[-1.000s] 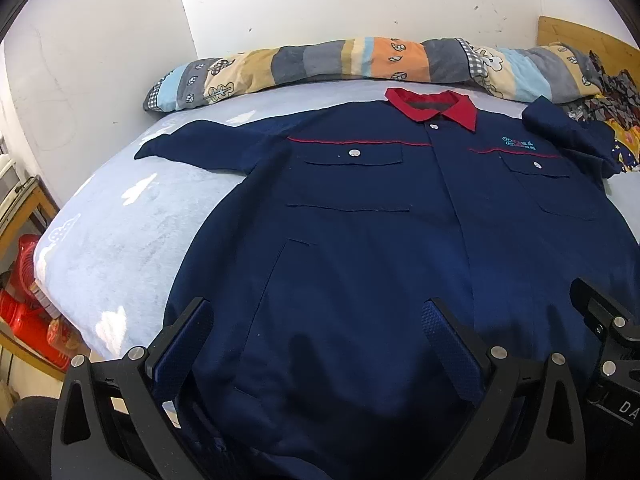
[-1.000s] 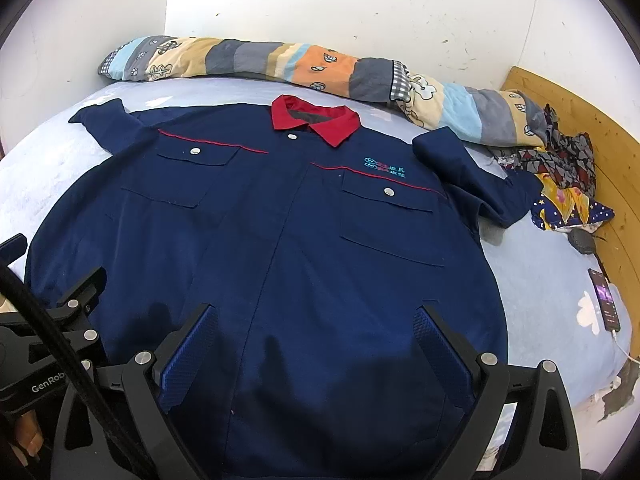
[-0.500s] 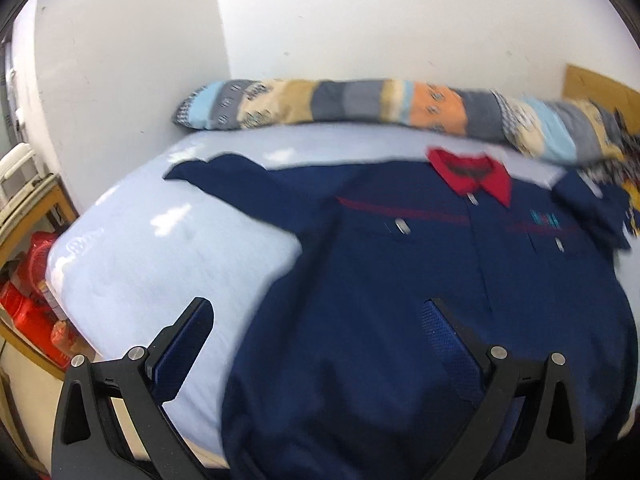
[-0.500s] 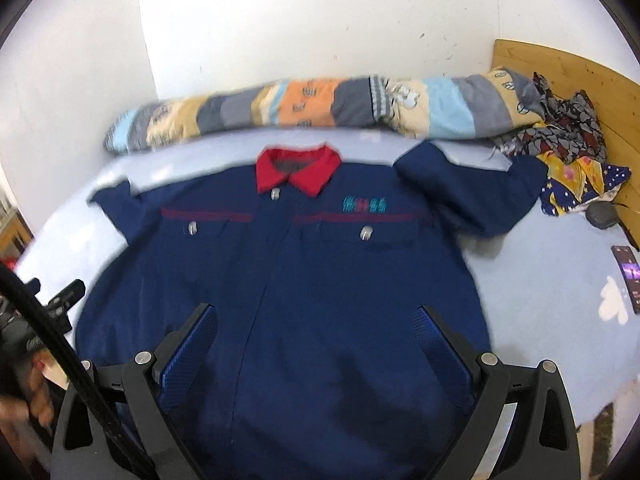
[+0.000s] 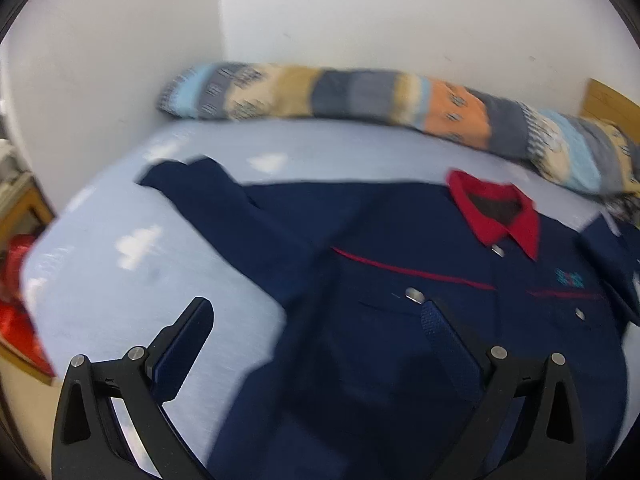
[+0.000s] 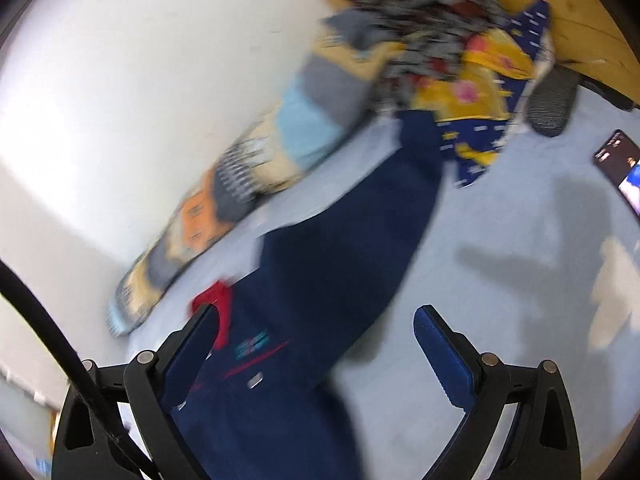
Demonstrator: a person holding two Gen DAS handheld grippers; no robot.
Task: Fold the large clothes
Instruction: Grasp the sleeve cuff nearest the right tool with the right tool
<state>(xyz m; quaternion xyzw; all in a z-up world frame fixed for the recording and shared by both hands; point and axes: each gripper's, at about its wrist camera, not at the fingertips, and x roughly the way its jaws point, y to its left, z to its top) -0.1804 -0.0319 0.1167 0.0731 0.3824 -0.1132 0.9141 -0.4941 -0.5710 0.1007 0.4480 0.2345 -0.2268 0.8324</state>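
Note:
A large navy work shirt (image 5: 400, 320) with a red collar (image 5: 496, 208) lies face up and spread flat on a pale blue bed (image 5: 120, 272). Its one sleeve (image 5: 208, 196) stretches toward the bed's left edge. My left gripper (image 5: 316, 316) hovers open above the shirt's left side, nothing between its fingers. In the right wrist view, the other sleeve (image 6: 360, 232) runs up toward a pile of clothes. My right gripper (image 6: 316, 316) is open over that sleeve's shoulder end and holds nothing. Both views are motion-blurred.
A long patchwork bolster (image 5: 360, 96) lies along the wall. A heap of patterned clothes (image 6: 460, 60) sits by the wooden headboard (image 6: 580, 12), with a dark grey object (image 6: 552, 100) and a lit phone (image 6: 620, 168) on the sheet. Red items (image 5: 16, 280) sit off the bed's left edge.
Both grippers have swung outward from the shirt's hem: the left one up toward the left sleeve, the right one turning toward the right sleeve. Both stay open; the shirt lies unmoved.

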